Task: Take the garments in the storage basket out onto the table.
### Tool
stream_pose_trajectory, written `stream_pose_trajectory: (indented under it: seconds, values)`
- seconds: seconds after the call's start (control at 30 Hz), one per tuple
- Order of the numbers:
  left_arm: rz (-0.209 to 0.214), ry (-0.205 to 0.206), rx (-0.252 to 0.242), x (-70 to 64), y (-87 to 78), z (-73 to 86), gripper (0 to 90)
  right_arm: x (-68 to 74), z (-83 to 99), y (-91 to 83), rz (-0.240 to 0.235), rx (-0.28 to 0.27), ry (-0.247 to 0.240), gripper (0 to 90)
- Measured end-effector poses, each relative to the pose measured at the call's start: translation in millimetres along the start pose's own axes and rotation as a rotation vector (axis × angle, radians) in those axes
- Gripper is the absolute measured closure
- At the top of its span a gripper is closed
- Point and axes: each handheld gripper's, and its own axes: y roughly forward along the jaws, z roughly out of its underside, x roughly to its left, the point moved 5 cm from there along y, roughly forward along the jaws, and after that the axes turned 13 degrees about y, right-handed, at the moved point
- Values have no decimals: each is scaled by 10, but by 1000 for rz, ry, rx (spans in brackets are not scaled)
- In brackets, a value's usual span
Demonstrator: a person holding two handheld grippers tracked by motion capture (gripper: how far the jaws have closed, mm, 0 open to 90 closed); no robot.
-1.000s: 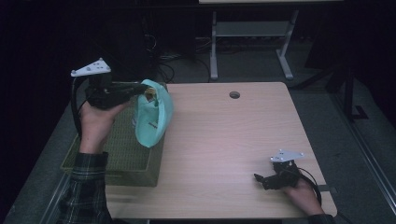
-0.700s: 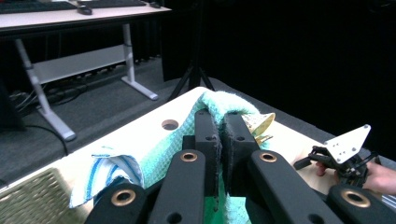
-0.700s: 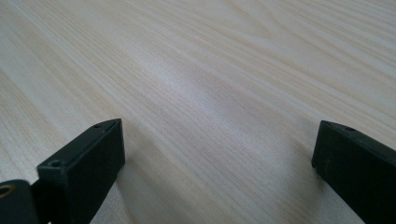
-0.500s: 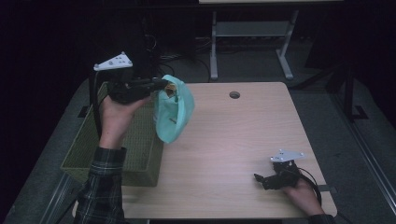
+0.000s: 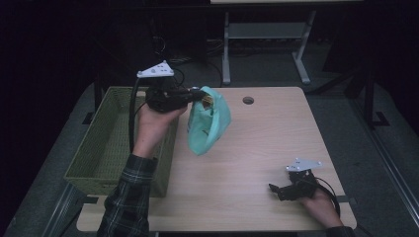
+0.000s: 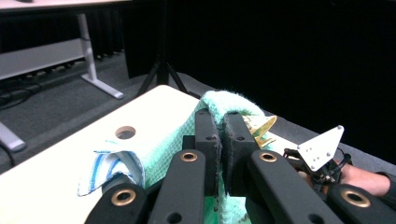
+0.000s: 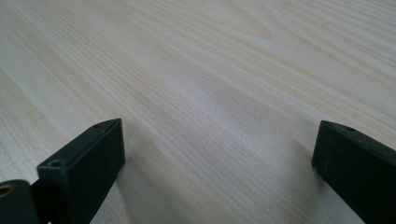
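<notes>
A mint-green cloth (image 5: 207, 126) hangs in the air over the table's left part, pinched at its top by my left gripper (image 5: 200, 97). In the left gripper view the jaws are shut on a fold of this green cloth (image 6: 175, 142), which has a white and blue striped edge. Something yellow shows beside the fold. My right gripper (image 5: 277, 191) rests low on the table near the front right corner. In the right gripper view its two jaws stand wide apart over bare wood (image 7: 219, 88), with nothing between them.
An olive woven basket (image 5: 94, 163) sits against the table's left side, below my left forearm. A round cable hole (image 5: 248, 100) lies near the table's far edge. A metal table frame (image 5: 262, 34) stands on the floor beyond.
My left gripper has carried the green cloth up out of the basket and to the right, over the table. The right gripper has stayed put.
</notes>
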Motion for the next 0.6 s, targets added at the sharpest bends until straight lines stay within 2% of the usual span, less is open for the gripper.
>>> stream_pose_trajectory:
  seconds: [0.1,0.2,0.23,0.33,0.37,0.6]
  values:
    - [16,-2,8,-32,87,28,864,0,0,0,0,0,0,20]
    - [42,5,39,-93,266,97,863,-3,1,0,1,1,-4,20]
    - [42,5,39,-93,266,97,863,-3,1,0,1,1,-4,20]
    - [70,2,55,-137,434,163,864,0,0,0,0,-1,-1,20]
    - [70,2,55,-137,434,163,864,0,0,0,0,-1,-1,20]
    - [82,-4,86,-192,729,312,863,-6,-1,1,2,-2,-7,20]
